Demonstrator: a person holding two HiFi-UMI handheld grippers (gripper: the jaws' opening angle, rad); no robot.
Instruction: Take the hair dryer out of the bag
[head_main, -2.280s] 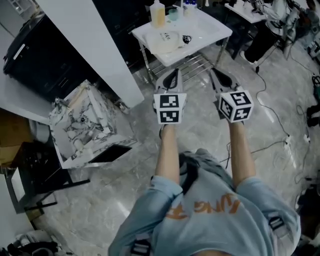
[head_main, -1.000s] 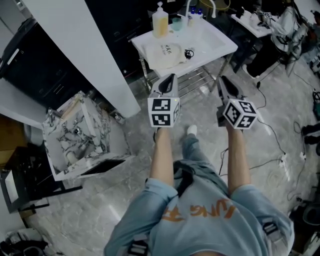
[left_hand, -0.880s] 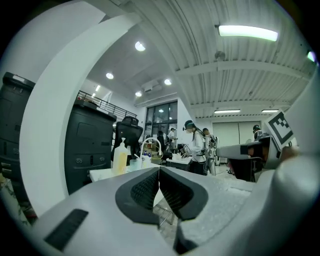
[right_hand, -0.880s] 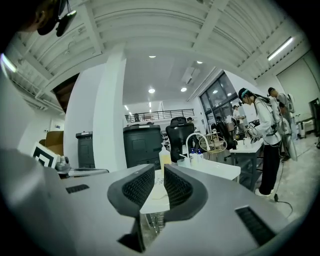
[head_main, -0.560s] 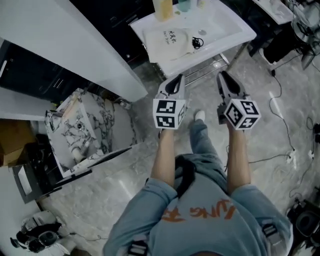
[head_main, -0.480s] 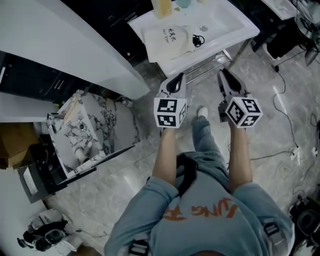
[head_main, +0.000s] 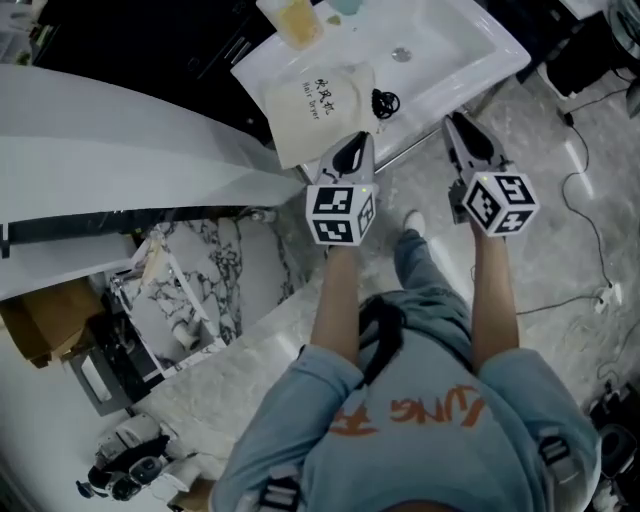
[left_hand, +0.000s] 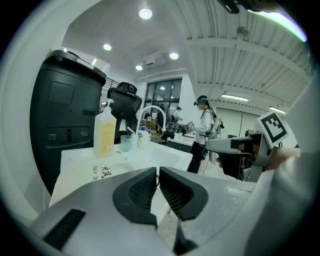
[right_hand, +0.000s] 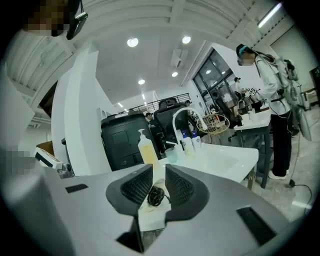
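I am bringing both grippers toward the white table (head_main: 470, 62) at the top of the head view. The cream bag (head_main: 318, 108) is lying flat there, upper middle. The hair dryer itself is not showing, so I am judging it to be inside that bag. My left gripper (head_main: 352, 152) is carrying its jaws pressed together with nothing between them. My right gripper (head_main: 460, 128) is easing its jaws apart, only slightly spread and also empty: the black coil (head_main: 385, 101) showing through their gap is lying on the table beyond. To do this well, I am planning for the left to be pinching the bag's edge while the right is widening further before entering the mouth, steering clear of the coil and the soap bottle (head_main: 293, 20).
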